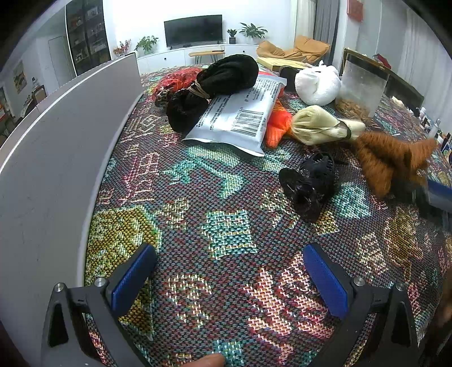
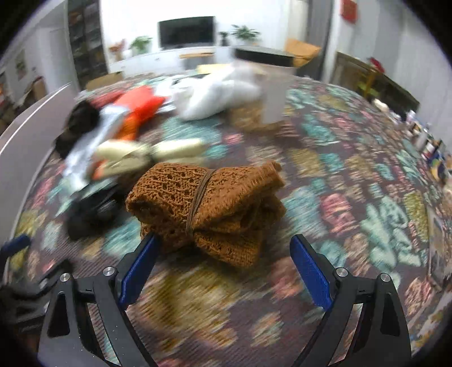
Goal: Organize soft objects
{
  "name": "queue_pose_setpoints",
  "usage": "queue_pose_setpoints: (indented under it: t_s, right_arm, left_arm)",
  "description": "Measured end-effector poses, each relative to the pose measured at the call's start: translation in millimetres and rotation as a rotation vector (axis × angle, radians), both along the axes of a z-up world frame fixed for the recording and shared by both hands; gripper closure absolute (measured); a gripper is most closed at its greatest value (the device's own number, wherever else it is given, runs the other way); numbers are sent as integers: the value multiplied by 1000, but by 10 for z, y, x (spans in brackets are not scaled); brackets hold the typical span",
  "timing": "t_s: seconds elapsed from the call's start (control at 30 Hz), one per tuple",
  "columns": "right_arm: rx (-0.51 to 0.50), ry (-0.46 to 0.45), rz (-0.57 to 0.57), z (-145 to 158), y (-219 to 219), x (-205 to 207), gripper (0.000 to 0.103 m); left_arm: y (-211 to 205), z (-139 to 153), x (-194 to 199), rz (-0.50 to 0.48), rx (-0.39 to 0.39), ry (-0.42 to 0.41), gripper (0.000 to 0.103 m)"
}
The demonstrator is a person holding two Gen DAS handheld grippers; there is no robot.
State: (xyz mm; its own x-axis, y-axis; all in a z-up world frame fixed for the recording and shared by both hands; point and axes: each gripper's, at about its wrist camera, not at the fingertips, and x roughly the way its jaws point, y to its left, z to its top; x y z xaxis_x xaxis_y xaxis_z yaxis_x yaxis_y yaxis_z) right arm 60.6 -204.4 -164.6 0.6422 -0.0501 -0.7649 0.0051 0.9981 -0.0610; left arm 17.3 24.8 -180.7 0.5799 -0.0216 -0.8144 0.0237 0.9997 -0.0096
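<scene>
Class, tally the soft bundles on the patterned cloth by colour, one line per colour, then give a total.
Black bundles: 2
Brown bundle: 1
Cream bundle: 1
White bundle: 1
Orange bundle: 1
Red bundle: 1
Total: 7

A home living room. Beyond the far edge of the worktop (image 1: 197, 225), which is covered in a colourful woven cloth, a flat television (image 1: 193, 30) sits on a long white low cabinet (image 1: 175, 58) with potted plants (image 1: 252, 30) beside it. A tall dark display shelf (image 1: 86, 34) stands at the left, a tan floor lounger (image 1: 293, 50) and grey curtains (image 1: 325, 19) at the right.
</scene>
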Motion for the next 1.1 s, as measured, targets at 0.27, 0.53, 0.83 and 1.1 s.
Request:
queue_pose_setpoints:
  t_s: [0.27,0.53,0.83,1.1]
  right_arm:
    - [-49,-5,-346,123,-1040,486,9]
    - [48,55,-292,-182,-757,54,9]
    - [63,22,-272,-186,-718,-27,7]
    - [71,7,-272,-177,-696,-72,7]
  left_arm:
    - [2,0,0,1,0,-2,0]
    - [-5,1,8,11,2,-3,0]
    - [-11,-9,-24,14,4,-9,0]
    - [-24,-5,-34,29,5,-10,0]
